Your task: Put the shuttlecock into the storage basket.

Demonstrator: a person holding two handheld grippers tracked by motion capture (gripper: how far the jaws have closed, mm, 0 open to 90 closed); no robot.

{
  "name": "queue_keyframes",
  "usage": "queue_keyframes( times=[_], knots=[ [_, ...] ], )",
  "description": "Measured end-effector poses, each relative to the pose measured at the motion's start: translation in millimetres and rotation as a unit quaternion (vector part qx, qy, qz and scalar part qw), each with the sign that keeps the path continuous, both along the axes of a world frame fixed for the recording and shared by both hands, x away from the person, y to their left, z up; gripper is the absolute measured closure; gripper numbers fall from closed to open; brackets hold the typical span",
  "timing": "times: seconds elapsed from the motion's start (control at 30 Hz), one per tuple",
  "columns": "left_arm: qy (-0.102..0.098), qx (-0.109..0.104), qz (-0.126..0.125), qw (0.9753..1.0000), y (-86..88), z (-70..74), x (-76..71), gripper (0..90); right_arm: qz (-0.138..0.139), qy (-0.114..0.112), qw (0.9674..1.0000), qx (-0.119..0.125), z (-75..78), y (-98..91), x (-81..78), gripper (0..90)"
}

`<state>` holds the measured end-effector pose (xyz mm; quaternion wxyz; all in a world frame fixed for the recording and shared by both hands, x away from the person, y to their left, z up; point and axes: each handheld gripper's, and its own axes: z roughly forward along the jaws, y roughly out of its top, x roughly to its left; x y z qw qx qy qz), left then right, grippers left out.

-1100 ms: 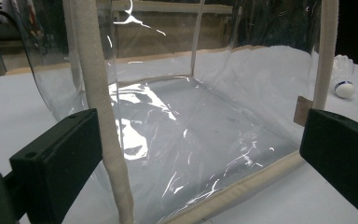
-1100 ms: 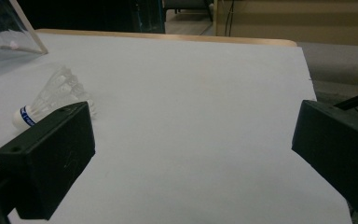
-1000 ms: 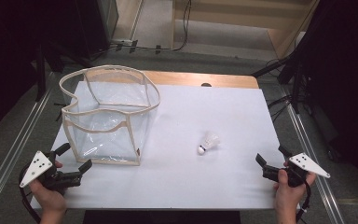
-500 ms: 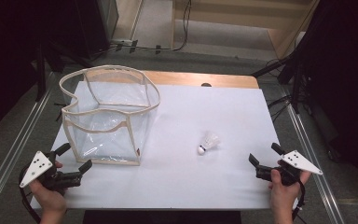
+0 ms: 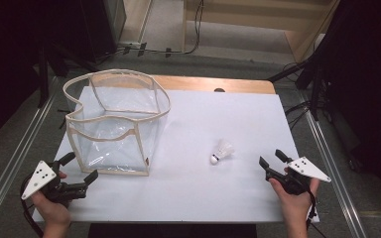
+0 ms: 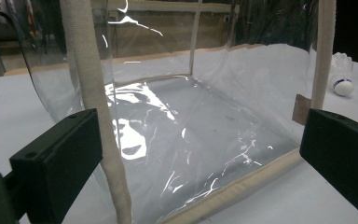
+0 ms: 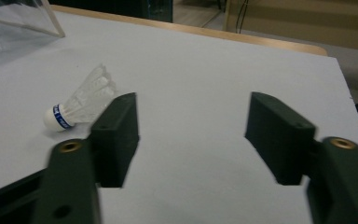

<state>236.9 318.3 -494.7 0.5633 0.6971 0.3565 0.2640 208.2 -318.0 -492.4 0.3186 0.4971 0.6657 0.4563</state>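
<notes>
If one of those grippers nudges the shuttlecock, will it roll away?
The shuttlecock lies on its side on the white table, so it would probably roll in a curve around its small cork end. Its thin white feathers look very light and easily crushed.

One shuttlecock [image 5: 222, 150] lies on the single white table [image 5: 238, 119], at about four o'clock from the one clear bag [image 5: 114, 124]. Two grippers are counted: the left gripper [image 5: 82, 168] at seven o'clock, the right gripper [image 5: 272, 159] at five o'clock.
</notes>
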Motion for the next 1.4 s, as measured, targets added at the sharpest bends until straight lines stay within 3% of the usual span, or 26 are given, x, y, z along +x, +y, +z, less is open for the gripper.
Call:
queue_keyframes(
  times=[0.03,0.13,0.2,0.3,0.43,0.5,0.93,1.4],
  knots=[
    [0.001,0.001,0.0,1.0,-0.1,0.0,-0.1,0.0,0.0,0.0,1.0,0.0,0.0,0.0,0.0,38.9],
    [0.001,0.003,0.001,1.0,-0.2,0.0,-0.4,0.0,0.009,0.01,0.9999,-0.001,0.7,4.9,1.3,54.5],
    [-0.001,0.004,0.003,1.0,-0.3,-0.1,-0.8,0.0,0.039,0.027,0.9988,0.01,1.2,7.3,4.5,67.7],
    [-0.002,0.006,0.003,1.0,-0.6,-0.1,-1.0,0.0,0.045,0.034,0.9983,0.008,1.8,8.6,6.3,74.2],
    [-0.003,0.006,0.003,1.0,-0.6,-0.2,-1.1,0.0,0.046,0.049,0.9974,-0.024,2.7,15.5,9.1,84.2],
    [-0.002,0.006,0.003,1.0,-0.3,-0.1,-1.1,0.0,0.054,0.069,0.9959,-0.026,2.2,22.3,12.5,87.3],
    [-0.002,0.001,0.003,1.0,0.1,-0.2,-1.2,0.0,0.095,0.099,0.9898,-0.035,1.7,49.3,31.6,87.5],
    [-0.002,-0.001,0.003,1.0,0.5,-0.1,-1.2,0.0,0.102,0.132,0.9848,-0.048,-10.0,69.0,50.9,87.7]
  ],
)
